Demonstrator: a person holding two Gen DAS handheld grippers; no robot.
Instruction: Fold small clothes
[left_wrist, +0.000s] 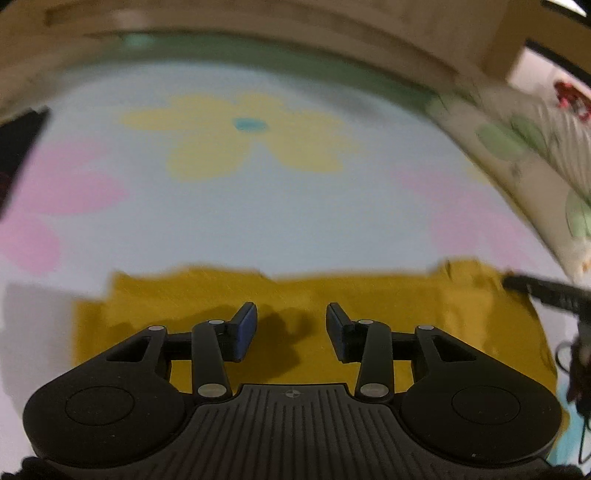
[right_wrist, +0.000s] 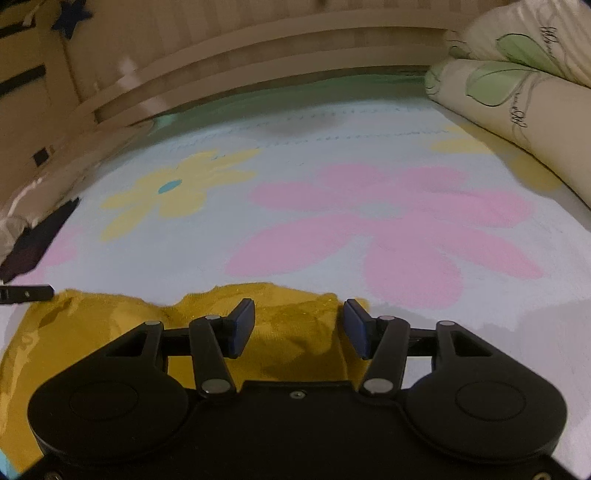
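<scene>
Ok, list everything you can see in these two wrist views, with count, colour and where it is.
garment: one, mustard yellow, lying flat at the near edge of the bedspread
bedspread: one, pale blue with pink and yellow flowers, covering the bed
pillows: two, cream with green leaf print, stacked at far right
bed frame: one, light wood, along the far side
dark cloth: one, black, left edge of bed
left gripper: one, black with blue pads, open above the garment
right gripper: one, black with blue pads, open above the garment's right end
</scene>
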